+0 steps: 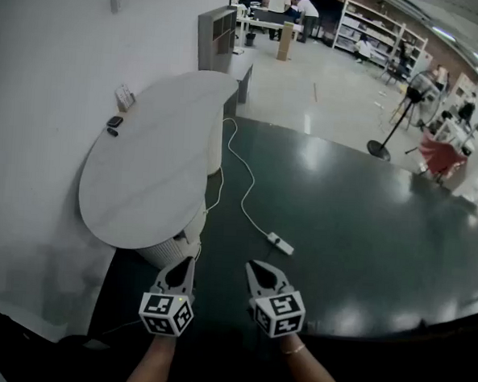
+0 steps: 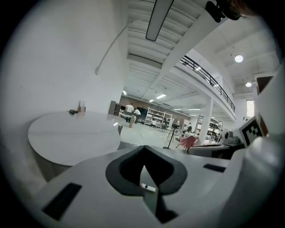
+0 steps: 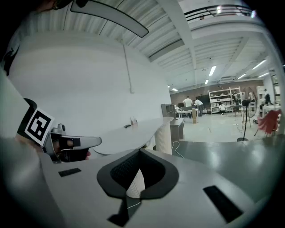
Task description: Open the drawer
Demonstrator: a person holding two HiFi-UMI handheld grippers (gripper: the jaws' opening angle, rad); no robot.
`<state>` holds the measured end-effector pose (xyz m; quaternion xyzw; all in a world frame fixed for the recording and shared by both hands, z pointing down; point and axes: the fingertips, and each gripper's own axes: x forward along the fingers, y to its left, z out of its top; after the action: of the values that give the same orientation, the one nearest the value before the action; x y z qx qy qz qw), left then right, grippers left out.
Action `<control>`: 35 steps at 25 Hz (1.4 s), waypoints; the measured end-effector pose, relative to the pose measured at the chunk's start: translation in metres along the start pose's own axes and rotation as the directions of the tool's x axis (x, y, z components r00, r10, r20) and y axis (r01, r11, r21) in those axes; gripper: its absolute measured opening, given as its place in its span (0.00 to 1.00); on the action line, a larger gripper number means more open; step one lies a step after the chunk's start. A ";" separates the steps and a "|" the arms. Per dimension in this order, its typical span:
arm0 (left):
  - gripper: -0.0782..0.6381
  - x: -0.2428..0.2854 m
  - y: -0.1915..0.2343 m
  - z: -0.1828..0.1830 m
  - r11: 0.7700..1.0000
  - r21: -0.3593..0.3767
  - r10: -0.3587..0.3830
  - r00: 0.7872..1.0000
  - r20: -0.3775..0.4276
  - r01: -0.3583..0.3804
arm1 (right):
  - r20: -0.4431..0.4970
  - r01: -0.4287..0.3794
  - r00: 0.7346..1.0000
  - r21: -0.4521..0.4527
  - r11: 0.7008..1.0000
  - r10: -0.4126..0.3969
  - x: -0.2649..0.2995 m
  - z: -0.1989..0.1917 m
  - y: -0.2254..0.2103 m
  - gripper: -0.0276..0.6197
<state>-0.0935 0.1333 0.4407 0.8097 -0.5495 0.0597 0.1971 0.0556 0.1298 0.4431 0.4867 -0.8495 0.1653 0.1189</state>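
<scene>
No drawer shows in any view; if it sits in the pale ribbed base (image 1: 177, 245) under the white oval surface (image 1: 156, 161), just beyond the left tool (image 1: 186, 264), I judge it light, stiff and best pulled by its handle; the left tool and the right tool (image 1: 256, 268) are each pressed together, empty

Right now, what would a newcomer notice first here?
The white oval table against the wall stands out first, with a white power strip and its cable on the dark floor beside it. Low in the head view, the left tongs and right tongs are shut and empty.
</scene>
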 end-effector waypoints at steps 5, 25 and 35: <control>0.11 0.003 -0.008 0.002 1.000 0.015 -0.002 1.000 -0.002 0.002 | 0.001 -0.033 0.999 0.035 0.999 0.033 0.000 -0.006 -0.003 0.05; 0.11 0.036 0.004 0.010 0.998 0.027 0.055 0.998 0.000 -0.055 | 0.012 -0.101 0.995 0.047 0.994 0.100 0.049 0.002 -0.015 0.05; 0.11 0.110 0.049 0.038 1.000 0.014 0.011 1.000 -0.017 -0.011 | -0.026 -0.108 0.994 0.036 0.994 0.109 0.127 0.024 -0.029 0.05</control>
<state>-0.1003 0.0073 0.4531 0.8075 -0.5518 0.0713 0.1958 0.0168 0.0070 0.4722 0.4395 -0.8699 0.1929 0.1133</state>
